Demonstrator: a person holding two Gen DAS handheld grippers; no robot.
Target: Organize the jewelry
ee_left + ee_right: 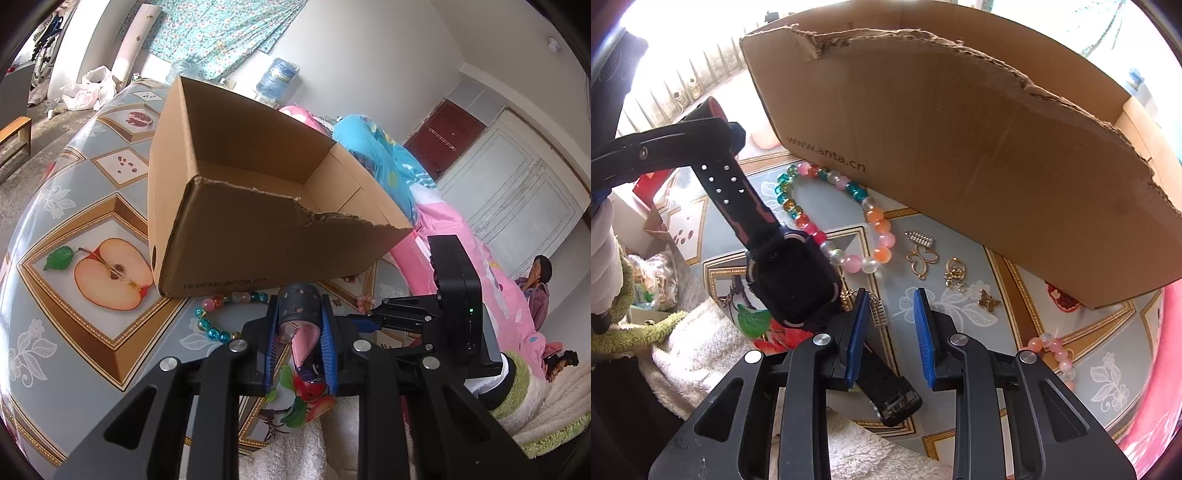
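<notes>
Left gripper (pixel 300 325) fingers pinch the watch (pixel 792 273) by its perforated strap, watch body hanging just above the desk (pixel 960 310) in front of the cardboard box (pixel 960 147). Right gripper (pixel 892 328) fingers spread, nothing between them, over a small silver charm (pixel 880 312). Beaded bracelet (pixel 834 218) and gold charms (pixel 919 258) lie on the desk beside the box wall.

Soft daylight fills both views, sharp at centre. The right wrist view's top-left corner blows out white. Fisheye bending curves the edges, with dark vignetted corners.
</notes>
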